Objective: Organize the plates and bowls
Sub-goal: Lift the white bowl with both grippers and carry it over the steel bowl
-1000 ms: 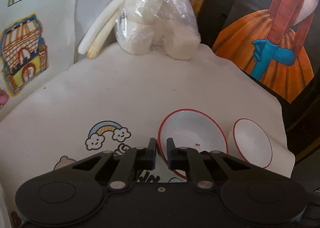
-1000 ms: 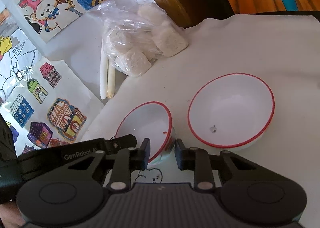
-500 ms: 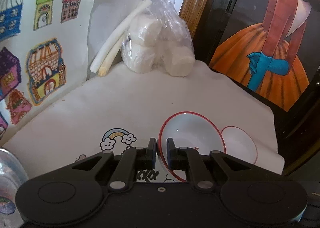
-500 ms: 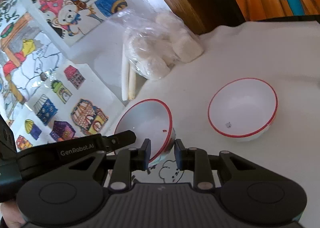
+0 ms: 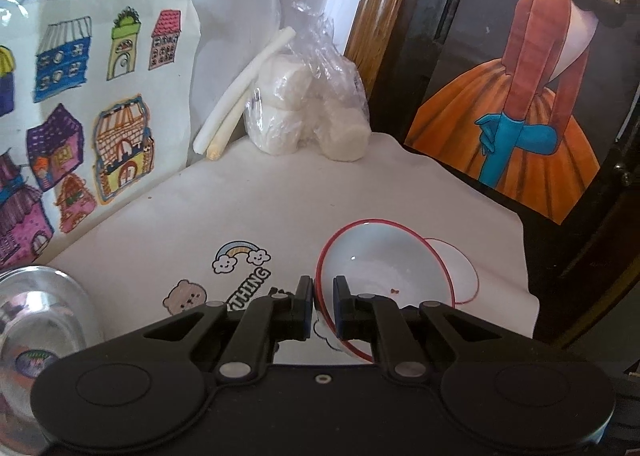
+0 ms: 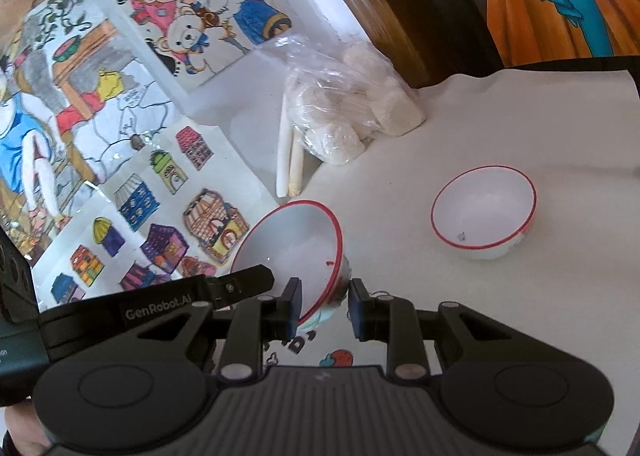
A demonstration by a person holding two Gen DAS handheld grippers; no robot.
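My left gripper [image 5: 323, 296] is shut on the rim of a white bowl with a red rim [image 5: 384, 268], held tilted above the table. My right gripper [image 6: 325, 310] straddles the opposite rim of that same bowl [image 6: 292, 240], with a visible gap on the right finger's side. The left gripper's finger [image 6: 240, 282] shows in the right wrist view. A second red-rimmed white bowl [image 6: 484, 212] sits upright on the white tablecloth [image 6: 500, 128]; in the left wrist view it [image 5: 460, 272] is partly hidden behind the held bowl.
A plastic bag of white blocks [image 5: 308, 112] and two white sticks [image 5: 236, 100] lean against the back wall. A shiny metal bowl [image 5: 36, 316] sits at the left. Drawings cover the wall; a dark cabinet with a painting [image 5: 528, 96] stands on the right.
Both grippers have lifted the held bowl up and back. The second bowl stayed on the table and looks smaller and farther away. The metal bowl has come into view at left.
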